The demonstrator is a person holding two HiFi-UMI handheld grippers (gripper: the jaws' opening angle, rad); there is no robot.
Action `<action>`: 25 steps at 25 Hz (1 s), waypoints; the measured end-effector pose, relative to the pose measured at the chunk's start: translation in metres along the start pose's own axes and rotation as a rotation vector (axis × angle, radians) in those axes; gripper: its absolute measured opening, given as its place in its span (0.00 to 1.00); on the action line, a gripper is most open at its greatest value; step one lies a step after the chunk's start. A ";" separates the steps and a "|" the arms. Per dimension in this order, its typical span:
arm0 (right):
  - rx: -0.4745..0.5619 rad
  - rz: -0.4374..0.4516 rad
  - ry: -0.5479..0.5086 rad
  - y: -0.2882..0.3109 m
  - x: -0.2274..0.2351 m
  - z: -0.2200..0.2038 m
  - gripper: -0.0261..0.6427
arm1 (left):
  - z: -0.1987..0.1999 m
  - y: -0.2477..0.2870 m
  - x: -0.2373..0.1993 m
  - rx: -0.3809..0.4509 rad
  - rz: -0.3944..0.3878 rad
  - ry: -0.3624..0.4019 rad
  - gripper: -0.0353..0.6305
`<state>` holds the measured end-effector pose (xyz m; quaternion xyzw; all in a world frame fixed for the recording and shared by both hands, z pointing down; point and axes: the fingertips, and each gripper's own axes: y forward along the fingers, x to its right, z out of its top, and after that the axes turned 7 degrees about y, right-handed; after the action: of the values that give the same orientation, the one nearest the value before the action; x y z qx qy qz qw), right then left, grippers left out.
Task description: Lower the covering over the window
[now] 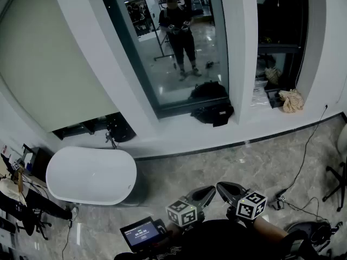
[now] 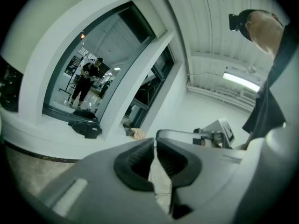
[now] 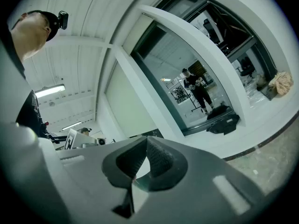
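A cream blind covers the left window almost down to the sill, with a dark gap left under it. The middle window is bare dark glass that reflects a standing person. The blind also appears in the right gripper view. My left gripper and right gripper are held close together low in the head view, well back from the wall, both pointing roughly level at the windows. The left gripper is shut with nothing in it. The right gripper is shut and empty too.
A white bathtub stands on the floor at the left below the blind. A black bag lies on the sill, a cloth bundle by the right window. Cables trail across the marble floor; a small screen is near me.
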<state>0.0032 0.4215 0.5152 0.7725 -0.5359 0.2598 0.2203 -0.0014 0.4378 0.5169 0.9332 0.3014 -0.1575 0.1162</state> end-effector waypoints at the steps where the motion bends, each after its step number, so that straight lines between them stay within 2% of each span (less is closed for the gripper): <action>1: 0.003 0.000 0.000 0.000 0.000 0.002 0.05 | 0.001 0.001 -0.001 -0.001 0.002 0.000 0.08; 9: 0.041 -0.028 0.071 -0.011 0.018 0.010 0.05 | 0.000 0.009 0.002 -0.011 0.016 -0.005 0.08; 18: 0.002 -0.014 0.094 -0.042 0.044 0.013 0.05 | -0.017 0.043 0.020 -0.018 0.045 -0.044 0.08; 25: 0.004 0.019 0.094 -0.058 0.070 0.034 0.05 | -0.022 0.085 0.037 -0.065 0.050 -0.015 0.07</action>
<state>0.0840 0.3697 0.5297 0.7548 -0.5317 0.2990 0.2413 0.0832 0.3967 0.5345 0.9350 0.2820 -0.1515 0.1528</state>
